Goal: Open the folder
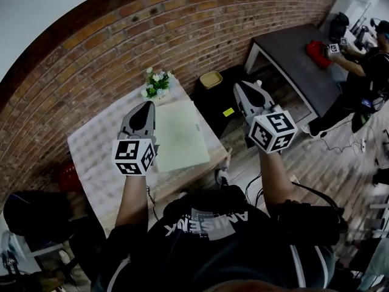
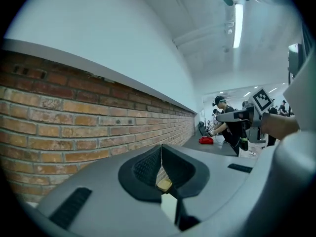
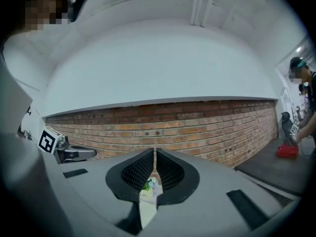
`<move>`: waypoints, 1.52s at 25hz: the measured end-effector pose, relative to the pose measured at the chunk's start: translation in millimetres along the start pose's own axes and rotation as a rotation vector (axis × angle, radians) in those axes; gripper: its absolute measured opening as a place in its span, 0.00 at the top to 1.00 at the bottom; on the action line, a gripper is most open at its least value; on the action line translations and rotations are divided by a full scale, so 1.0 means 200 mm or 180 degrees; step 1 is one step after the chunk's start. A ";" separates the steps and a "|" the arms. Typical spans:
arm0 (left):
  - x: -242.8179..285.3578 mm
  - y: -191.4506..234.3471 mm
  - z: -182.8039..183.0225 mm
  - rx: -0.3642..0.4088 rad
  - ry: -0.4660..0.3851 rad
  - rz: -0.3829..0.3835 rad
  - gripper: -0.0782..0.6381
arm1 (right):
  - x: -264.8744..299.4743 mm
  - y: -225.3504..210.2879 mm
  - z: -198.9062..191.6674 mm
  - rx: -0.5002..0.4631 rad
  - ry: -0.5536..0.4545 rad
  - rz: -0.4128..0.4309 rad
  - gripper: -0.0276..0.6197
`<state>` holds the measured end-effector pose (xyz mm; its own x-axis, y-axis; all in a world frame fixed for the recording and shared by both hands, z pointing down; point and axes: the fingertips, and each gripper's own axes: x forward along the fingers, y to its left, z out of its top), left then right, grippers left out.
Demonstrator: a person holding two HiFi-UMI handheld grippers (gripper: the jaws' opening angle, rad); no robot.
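Note:
The folder (image 1: 176,135), pale cream and closed, lies flat on the table (image 1: 91,151), which has a white patterned cloth. My left gripper (image 1: 148,106) hovers above the cloth just left of the folder, jaws shut and empty; in the left gripper view the left gripper (image 2: 161,147) points level at the brick wall. My right gripper (image 1: 240,86) is held off the table's right edge, apart from the folder. In the right gripper view the right gripper (image 3: 154,151) shows only a hairline slit between its jaws, nothing in it, with the folder's corner and flowers below.
A small pot of white flowers (image 1: 157,84) stands at the table's far edge. A yellow-lidded box (image 1: 211,79) sits on a black unit right of the table. Another person (image 1: 368,66) works at a dark table (image 1: 292,56) with a red thing (image 1: 317,50). The brick wall (image 1: 121,47) is behind.

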<state>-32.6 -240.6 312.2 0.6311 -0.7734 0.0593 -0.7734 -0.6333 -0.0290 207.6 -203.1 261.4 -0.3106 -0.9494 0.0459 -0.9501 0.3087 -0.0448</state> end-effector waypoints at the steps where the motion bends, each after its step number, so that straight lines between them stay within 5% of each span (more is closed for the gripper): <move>1: 0.02 0.00 0.01 -0.0004 0.0014 0.0080 0.87 | 0.03 -0.03 0.00 0.0012 0.0012 0.0083 0.89; 8: 0.16 -0.04 0.00 -0.0032 0.0118 0.0468 0.87 | 0.24 -0.23 -0.02 0.0029 0.0083 0.0547 0.89; 16: 0.22 -0.04 -0.12 -0.0351 0.0278 0.0759 0.87 | 0.47 -0.32 -0.15 0.0067 0.0285 0.0945 0.89; 26: 0.04 0.07 -0.37 -0.0402 0.0633 0.1171 0.87 | 0.74 -0.24 -0.49 0.0117 0.0727 0.1300 0.88; 29: -0.02 0.08 -0.46 -0.0401 0.0727 0.1211 0.87 | 0.80 -0.19 -0.60 0.0107 0.0869 0.1391 0.75; 38: -0.14 0.02 -0.80 -0.0346 0.1046 0.1257 0.87 | 0.95 -0.17 -1.02 0.0032 0.1284 0.1437 0.75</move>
<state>-62.0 -217.6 470.1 0.2517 -0.8921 0.3753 -0.9613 -0.2753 -0.0097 174.5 -381.6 475.3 -0.6712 -0.6274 0.3948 -0.7222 0.6736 -0.1573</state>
